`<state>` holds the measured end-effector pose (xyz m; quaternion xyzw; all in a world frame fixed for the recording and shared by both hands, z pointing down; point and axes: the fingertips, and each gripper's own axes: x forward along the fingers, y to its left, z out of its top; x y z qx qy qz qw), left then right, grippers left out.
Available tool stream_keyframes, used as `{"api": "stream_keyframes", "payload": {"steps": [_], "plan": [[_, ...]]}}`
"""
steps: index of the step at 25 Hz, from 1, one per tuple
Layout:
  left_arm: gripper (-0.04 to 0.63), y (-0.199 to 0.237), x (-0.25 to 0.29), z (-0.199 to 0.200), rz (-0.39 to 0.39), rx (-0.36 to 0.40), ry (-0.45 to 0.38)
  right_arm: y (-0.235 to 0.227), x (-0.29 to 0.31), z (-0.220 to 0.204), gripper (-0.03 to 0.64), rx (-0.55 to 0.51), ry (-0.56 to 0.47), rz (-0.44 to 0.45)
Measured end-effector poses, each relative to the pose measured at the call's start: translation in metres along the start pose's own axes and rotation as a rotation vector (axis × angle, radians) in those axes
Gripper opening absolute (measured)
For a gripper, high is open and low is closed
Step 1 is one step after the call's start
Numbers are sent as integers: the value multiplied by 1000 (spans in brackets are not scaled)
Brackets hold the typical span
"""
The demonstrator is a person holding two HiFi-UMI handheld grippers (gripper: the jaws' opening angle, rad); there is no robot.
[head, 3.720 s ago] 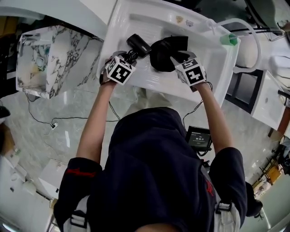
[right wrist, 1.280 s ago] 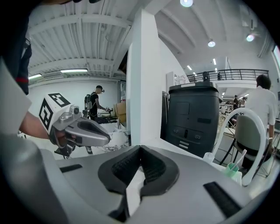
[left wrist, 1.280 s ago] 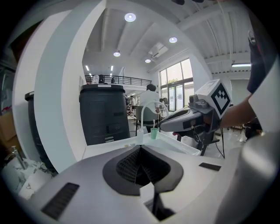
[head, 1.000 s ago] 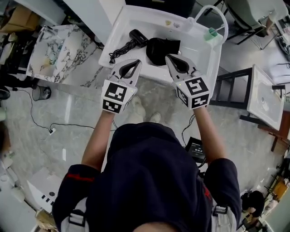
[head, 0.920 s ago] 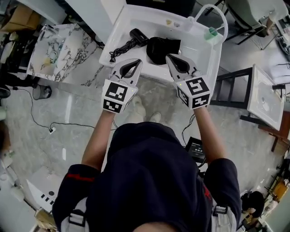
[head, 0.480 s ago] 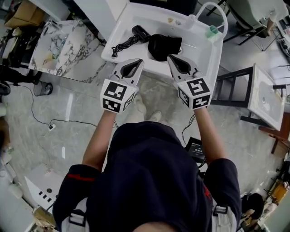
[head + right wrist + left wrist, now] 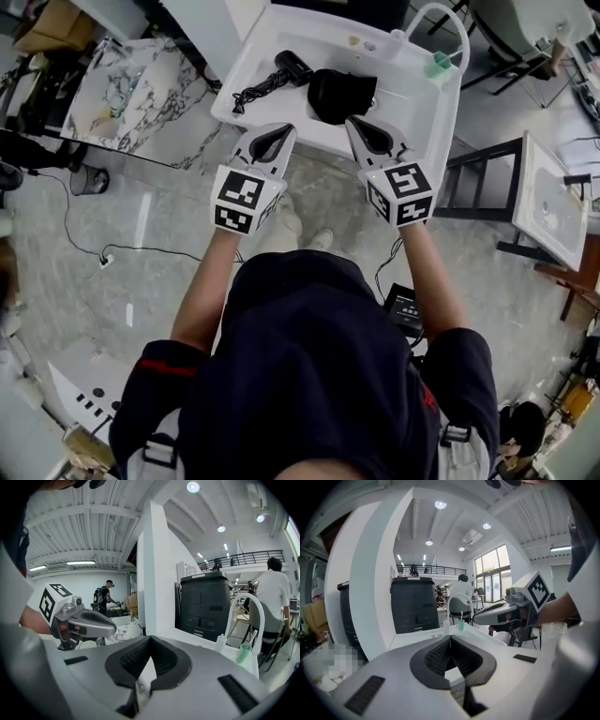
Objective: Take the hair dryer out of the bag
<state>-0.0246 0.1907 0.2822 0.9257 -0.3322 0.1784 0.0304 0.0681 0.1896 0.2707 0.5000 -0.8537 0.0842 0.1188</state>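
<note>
In the head view a black hair dryer (image 7: 292,65) lies in the white sink basin (image 7: 412,98), with its coiled black cord (image 7: 251,94) trailing toward the front left. Just to its right sits the black bag (image 7: 342,95), slumped and apart from the dryer. My left gripper (image 7: 272,133) is shut and empty, held over the sink's front rim, short of the cord. My right gripper (image 7: 367,129) is also shut with nothing in it, just in front of the bag. Each gripper view shows its own closed jaws: left gripper (image 7: 450,641), right gripper (image 7: 149,641).
A white arched faucet (image 7: 439,21) and a green cup (image 7: 439,67) stand at the sink's right back corner. A marble-patterned counter (image 7: 131,84) lies to the left. A dark metal frame (image 7: 478,178) and another white basin (image 7: 551,202) stand to the right. A floor cable (image 7: 103,248) runs left.
Earlier both grippers were down in the sink at the dryer and bag; now they are drawn back to its front rim, shut and empty. Over the last second they barely shifted.
</note>
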Motion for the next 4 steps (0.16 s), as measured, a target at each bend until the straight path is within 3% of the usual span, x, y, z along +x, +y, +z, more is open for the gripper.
{"api": "stream_keyframes", "payload": {"steps": [4], "plan": [[15, -4, 0, 0, 5, 18, 5, -1, -3, -3, 34, 8, 5, -1]]}}
